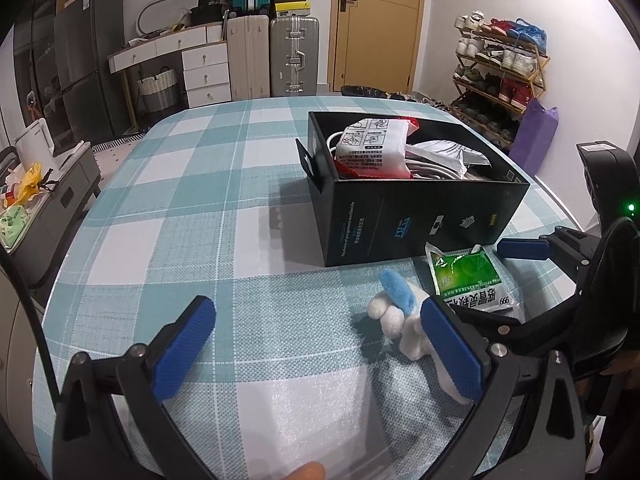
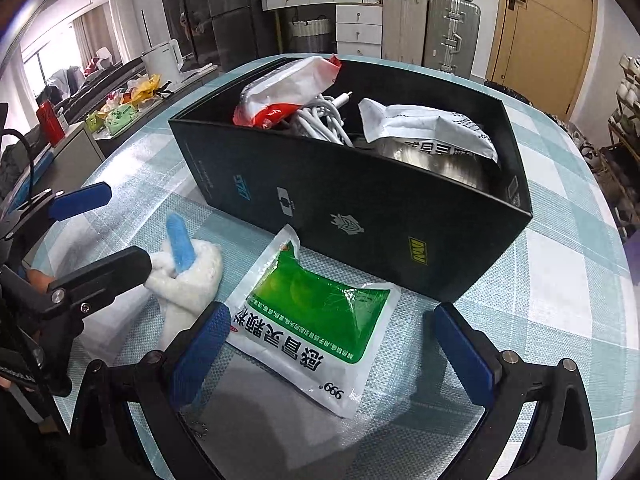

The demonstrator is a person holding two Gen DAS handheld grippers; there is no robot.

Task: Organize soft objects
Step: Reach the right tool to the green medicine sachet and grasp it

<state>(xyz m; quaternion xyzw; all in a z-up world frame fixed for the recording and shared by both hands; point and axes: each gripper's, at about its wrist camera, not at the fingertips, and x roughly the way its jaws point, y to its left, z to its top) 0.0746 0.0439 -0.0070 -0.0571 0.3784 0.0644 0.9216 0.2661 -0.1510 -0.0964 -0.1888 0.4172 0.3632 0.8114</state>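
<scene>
The left gripper (image 1: 316, 348) is held low over the checked worktop (image 1: 192, 208), its jaws spread wide with only cloth between them. The white and blue plush toy (image 1: 400, 316) is seen lying on the worktop just beside the gripper's right-hand finger, partly hidden behind its blue pad; whether the two touch cannot be told. In the right wrist view the same toy (image 2: 188, 276) is found at the left, with one finger of the left gripper laid across its near side.

The right gripper (image 2: 332, 344) is likewise held with jaws spread, nothing pinched. Between its fingers, flat on the worktop (image 2: 560, 280), the green and white sachet (image 2: 320, 320) is seen, its far corner lying against the foot of the black box (image 2: 360, 216). From the left wrist view the sachet (image 1: 468, 280) is placed just right of the toy, close in front of the box (image 1: 420, 216).

Inside the open box a red and white packet (image 2: 288, 92), a bundle of white cable (image 2: 324, 124) and a silver-white pouch (image 2: 432, 132) are already held. The box is set upright on the worktop, well toward its far side.
</scene>
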